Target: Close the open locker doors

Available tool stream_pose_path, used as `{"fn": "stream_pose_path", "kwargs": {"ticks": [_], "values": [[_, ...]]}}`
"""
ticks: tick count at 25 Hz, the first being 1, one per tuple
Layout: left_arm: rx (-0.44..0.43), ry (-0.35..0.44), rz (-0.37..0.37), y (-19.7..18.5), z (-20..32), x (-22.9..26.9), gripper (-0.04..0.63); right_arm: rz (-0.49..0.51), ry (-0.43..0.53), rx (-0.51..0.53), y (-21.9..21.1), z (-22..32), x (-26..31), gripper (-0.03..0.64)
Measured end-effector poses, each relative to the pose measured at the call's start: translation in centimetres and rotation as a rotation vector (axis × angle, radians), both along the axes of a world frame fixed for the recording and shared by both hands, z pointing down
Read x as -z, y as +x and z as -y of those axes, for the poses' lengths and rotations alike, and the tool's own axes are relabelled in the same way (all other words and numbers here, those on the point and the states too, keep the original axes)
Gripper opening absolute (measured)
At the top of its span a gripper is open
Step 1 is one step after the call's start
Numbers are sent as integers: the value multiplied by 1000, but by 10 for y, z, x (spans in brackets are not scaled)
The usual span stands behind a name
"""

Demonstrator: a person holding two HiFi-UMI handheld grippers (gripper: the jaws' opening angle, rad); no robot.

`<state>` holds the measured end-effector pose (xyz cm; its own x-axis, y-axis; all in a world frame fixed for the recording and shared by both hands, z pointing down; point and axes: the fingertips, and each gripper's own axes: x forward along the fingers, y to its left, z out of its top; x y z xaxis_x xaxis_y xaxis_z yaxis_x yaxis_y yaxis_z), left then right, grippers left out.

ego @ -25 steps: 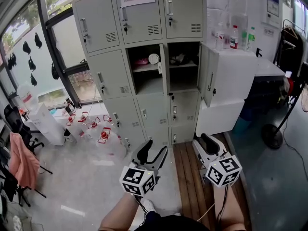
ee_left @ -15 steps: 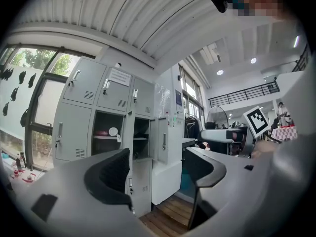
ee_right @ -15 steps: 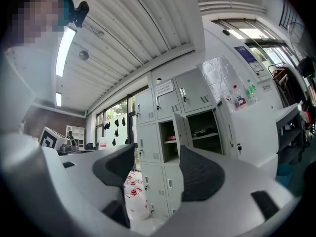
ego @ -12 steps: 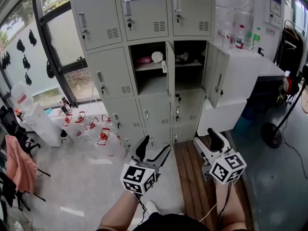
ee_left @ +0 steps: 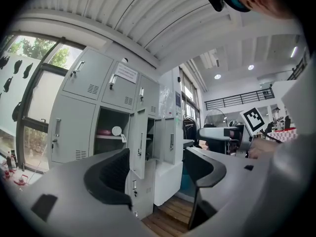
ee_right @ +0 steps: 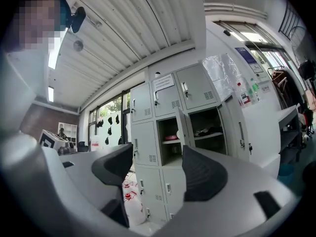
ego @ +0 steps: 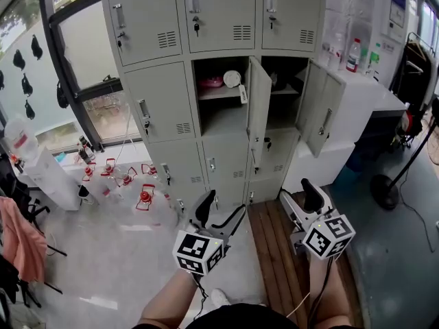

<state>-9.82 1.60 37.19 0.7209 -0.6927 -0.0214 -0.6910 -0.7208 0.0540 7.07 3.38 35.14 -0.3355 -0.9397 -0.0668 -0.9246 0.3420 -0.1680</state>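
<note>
**Two doors open, both ahead and above my grippers**

Lockers (ego: pixel 164 108) stand in front of me. Two middle-row doors are ajar: the middle door (ego: pixel 258 108) and the right door (ego: pixel 322 115). Each seems hinged on its right side and swings out toward me, long edge upright. The middle door is close to edge-on from the head view; the right door angles away to the right.

Left gripper (ego: pixel 221 211): jaws have just been opening and stand wide apart, with nothing between them. Right gripper (ego: pixel 300 201): the same, just been opening, spread wide and empty. Both point level at the lockers and sit low, well apart from either door.

Key relation: the middle door's free edge lies between my two grippers, up and forward. The right door lies up and slightly right of the right gripper, so that hand is the nearer one for it. The left gripper view shows the middle door just past its left jaw.

Judgement: both doors need a push toward the left and then back into the frame. That means rising and closing the gap first, and contact should go near the free edge, away from the hinge
</note>
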Motion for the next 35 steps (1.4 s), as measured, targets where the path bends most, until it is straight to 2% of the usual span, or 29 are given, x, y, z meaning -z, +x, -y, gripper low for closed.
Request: {"fn": "stream_pose_path", "kwargs": {"ticks": [9,17,27,35], "values": [[-38,-4,3,-37,35,-7,357,-5,2,-41,-34,31,-1,311],[-60,3,15,-47,47,-4,357,3,5,-57,-44,47,3,311],[-75,4,8,-26,74,-4,357,16,9,-71,-22,72,3,311],[-78,13,13,17,113,1,357,29,28,-54,14,114,11,311]]}}
